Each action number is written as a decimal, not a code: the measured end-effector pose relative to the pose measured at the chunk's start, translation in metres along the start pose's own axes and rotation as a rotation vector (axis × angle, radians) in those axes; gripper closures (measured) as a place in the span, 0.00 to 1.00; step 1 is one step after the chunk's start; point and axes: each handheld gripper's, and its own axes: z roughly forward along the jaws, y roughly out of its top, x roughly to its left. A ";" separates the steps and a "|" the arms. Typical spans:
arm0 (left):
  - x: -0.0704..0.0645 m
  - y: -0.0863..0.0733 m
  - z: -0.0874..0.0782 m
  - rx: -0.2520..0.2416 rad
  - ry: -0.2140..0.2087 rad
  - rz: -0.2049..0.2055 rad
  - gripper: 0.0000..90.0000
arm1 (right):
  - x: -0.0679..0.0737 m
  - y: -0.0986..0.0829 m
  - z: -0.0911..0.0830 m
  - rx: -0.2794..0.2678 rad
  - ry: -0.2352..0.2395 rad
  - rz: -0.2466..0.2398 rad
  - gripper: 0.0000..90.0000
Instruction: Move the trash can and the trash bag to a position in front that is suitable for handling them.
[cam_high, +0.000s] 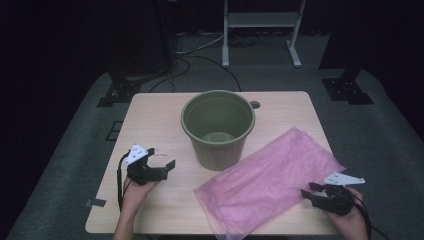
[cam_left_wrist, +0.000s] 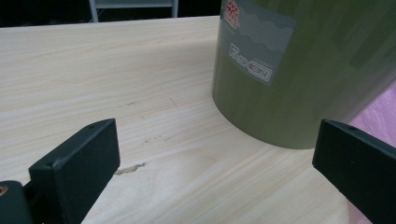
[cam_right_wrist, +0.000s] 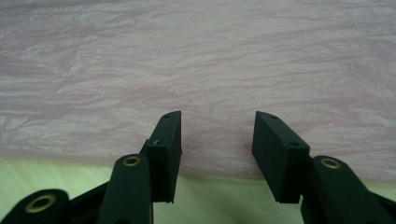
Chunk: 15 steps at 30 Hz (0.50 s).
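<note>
A round olive-green plastic bucket (cam_high: 218, 129) stands upright near the middle of the pale wood-grain tabletop (cam_high: 150, 115), its smooth wall tapering toward the base and its rim rolled outward. To the right of the bucket and toward the person lies a thin pink plastic bag (cam_high: 270, 177) — flat, roughly rectangular, finely crinkled all over, one long edge just beside the bucket's foot and a near corner hanging past the tabletop's front edge. In the left gripper view a grey sticker (cam_left_wrist: 259, 39) on the bucket's wall reads "FASHION" in white letters under a wavy line pattern and a small red mark too blurred to read; the sticker's top is cut off by the frame. The left tongs (cam_high: 161, 159), held in a hand to the left of the bucket, are spread wide and hold nothing, pointing at the bucket's lower wall. The right tongs (cam_high: 309, 190) sit at the bag's right-hand edge, on the far side of it from the bucket — parted, the black jaws low over the wrinkled film with nothing between them; whether they touch it cannot be told.
</note>
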 end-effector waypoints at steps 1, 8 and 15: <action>-0.001 -0.001 -0.001 -0.006 -0.003 -0.007 0.00 | 0.005 0.000 0.000 0.011 0.006 -0.005 0.58; 0.000 -0.002 -0.008 -0.009 0.004 0.002 0.00 | 0.046 0.004 0.003 0.064 0.090 -0.058 0.54; 0.006 -0.007 -0.017 -0.018 0.021 -0.014 0.00 | 0.074 0.017 0.010 0.096 0.206 -0.118 0.48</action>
